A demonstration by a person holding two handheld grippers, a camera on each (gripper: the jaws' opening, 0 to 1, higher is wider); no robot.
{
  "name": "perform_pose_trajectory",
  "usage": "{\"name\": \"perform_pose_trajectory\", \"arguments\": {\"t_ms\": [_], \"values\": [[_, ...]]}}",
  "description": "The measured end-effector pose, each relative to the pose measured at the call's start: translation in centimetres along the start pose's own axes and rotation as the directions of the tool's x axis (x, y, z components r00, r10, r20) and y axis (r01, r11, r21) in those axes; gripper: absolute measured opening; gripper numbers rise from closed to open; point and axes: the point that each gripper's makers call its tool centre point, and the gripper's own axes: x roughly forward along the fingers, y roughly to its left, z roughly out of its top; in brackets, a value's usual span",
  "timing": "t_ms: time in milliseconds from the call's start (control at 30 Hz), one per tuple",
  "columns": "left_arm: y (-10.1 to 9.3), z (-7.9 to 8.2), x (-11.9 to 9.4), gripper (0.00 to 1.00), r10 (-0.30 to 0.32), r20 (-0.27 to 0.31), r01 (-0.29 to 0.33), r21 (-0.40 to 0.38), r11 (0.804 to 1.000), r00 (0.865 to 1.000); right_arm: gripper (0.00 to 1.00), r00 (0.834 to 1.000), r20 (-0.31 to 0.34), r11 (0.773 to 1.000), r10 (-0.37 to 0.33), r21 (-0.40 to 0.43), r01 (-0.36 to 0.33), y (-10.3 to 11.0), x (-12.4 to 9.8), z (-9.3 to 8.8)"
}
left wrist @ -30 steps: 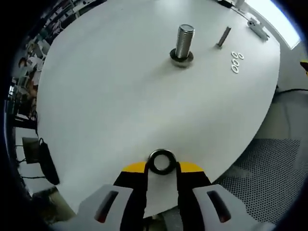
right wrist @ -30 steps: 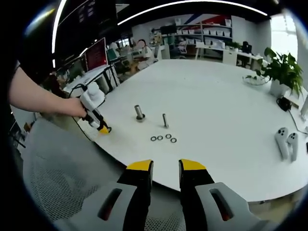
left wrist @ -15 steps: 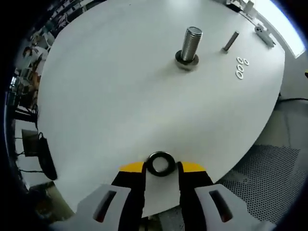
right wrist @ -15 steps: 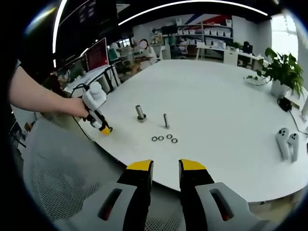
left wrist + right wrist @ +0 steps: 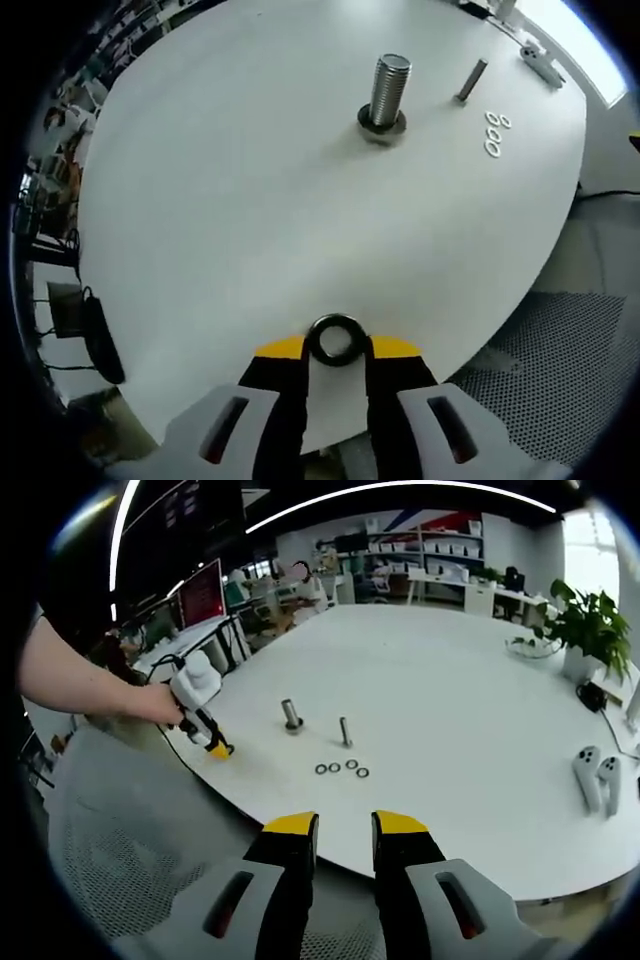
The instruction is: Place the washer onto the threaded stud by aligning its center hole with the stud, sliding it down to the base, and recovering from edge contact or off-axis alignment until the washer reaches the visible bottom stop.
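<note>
While the left gripper (image 5: 336, 350) clamped one washer (image 5: 335, 338) between its tips, the right gripper (image 5: 345, 828) hung apart; two studs (image 5: 386, 88), four loose washers (image 5: 341, 769).

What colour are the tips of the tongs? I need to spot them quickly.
Yellow tips on black fingers, clearest in the right gripper view.

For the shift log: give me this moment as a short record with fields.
held item: washer, pinched between the left tongs
target: thick threaded stud, upright on the white table, a washer already at its base
distance to target: washer well short of the stud, near the table edge
other parts: thin stud; four loose washers beside it
right tongs: empty, jaws slightly apart, off the table edge
</note>
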Motion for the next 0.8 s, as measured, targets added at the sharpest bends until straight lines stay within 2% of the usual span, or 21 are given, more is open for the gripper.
{"name": "perform_pose_trajectory", "arguments": {"t_ms": [100, 433, 633, 800], "values": [[-0.1, 0.2, 0.0, 0.19, -0.003, -0.014, 0.004, 0.053, 0.999, 1.000, 0.24, 1.000, 0.001, 1.000, -0.001, 0.001, 0.001, 0.0, 0.0, 0.0], [-0.4, 1.9, -0.6, 0.19, -0.007, 0.014, 0.005, 0.118, 0.993, 1.000, 0.24, 1.000, 0.001, 1.000, -0.003, 0.002, 0.003, -0.1, 0.0, 0.0], [-0.6, 4.7, -2.1, 0.19, -0.010, 0.065, -0.001, 0.167, 0.986, 0.998, 0.24, 1.000, 0.001, 1.000, -0.003, 0.002, 0.003, -0.1, 0.0, 0.0], [-0.8, 6.9, -2.9, 0.19, -0.021, 0.100, 0.003, 0.177, 0.984, 0.995, 0.24, 1.000, 0.002, 1.000, -0.003, 0.002, 0.003, -0.1, 0.0, 0.0]]}}
